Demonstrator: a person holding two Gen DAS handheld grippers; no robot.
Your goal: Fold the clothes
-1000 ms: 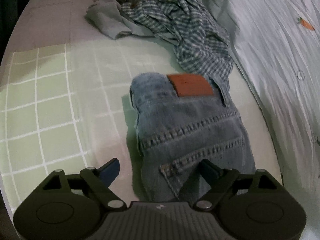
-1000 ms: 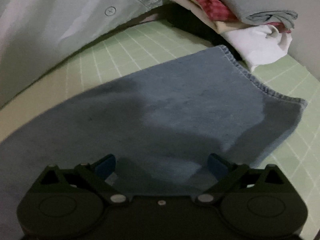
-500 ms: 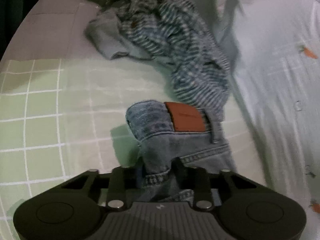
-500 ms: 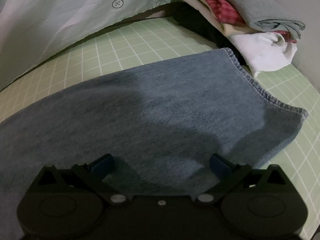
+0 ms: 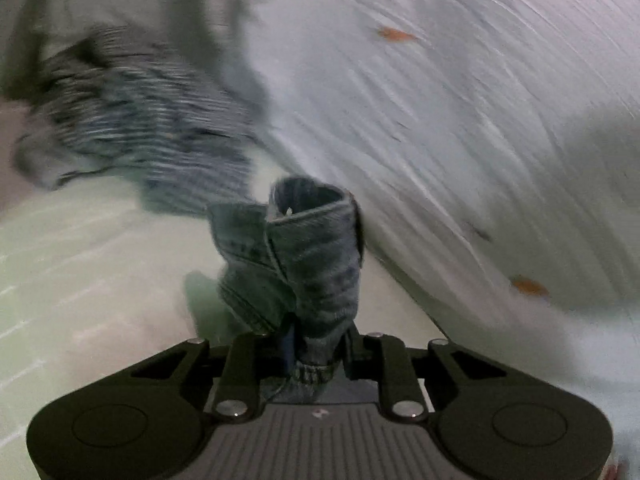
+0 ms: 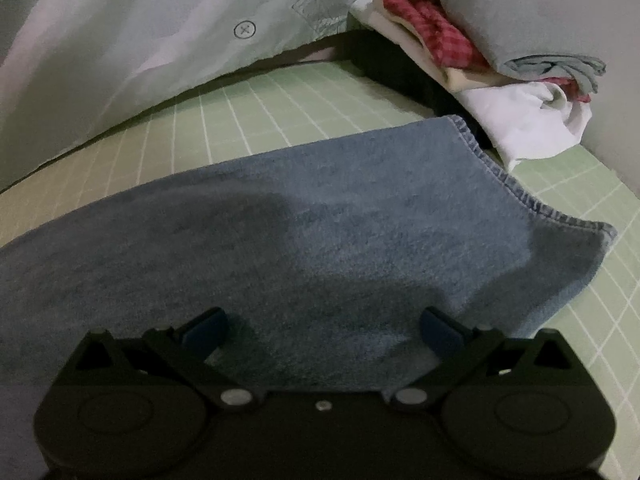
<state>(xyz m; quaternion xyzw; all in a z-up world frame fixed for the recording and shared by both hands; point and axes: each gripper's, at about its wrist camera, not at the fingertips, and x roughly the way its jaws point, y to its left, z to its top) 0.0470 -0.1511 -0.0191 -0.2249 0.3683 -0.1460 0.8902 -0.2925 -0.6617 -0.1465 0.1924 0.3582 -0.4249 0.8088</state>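
Note:
The blue jeans [image 5: 296, 256] are bunched upright in the left wrist view, their waist end lifted off the green checked sheet [image 5: 88, 264]. My left gripper [image 5: 316, 354] is shut on the jeans. In the right wrist view the jeans' leg [image 6: 304, 240] lies flat on the green checked sheet [image 6: 256, 108], hem to the right. My right gripper [image 6: 322, 326] is open and empty, low over the leg.
A crumpled blue checked shirt [image 5: 132, 132] lies at the left beyond the jeans. A pale quilt [image 5: 460, 128] rises at the right and shows in the right wrist view [image 6: 132, 28]. A stack of folded clothes [image 6: 492, 60] sits at the back right.
My left gripper closed on the jeans' waist end and lifted it, swinging toward the quilt. My right gripper stayed open over the leg and barely moved.

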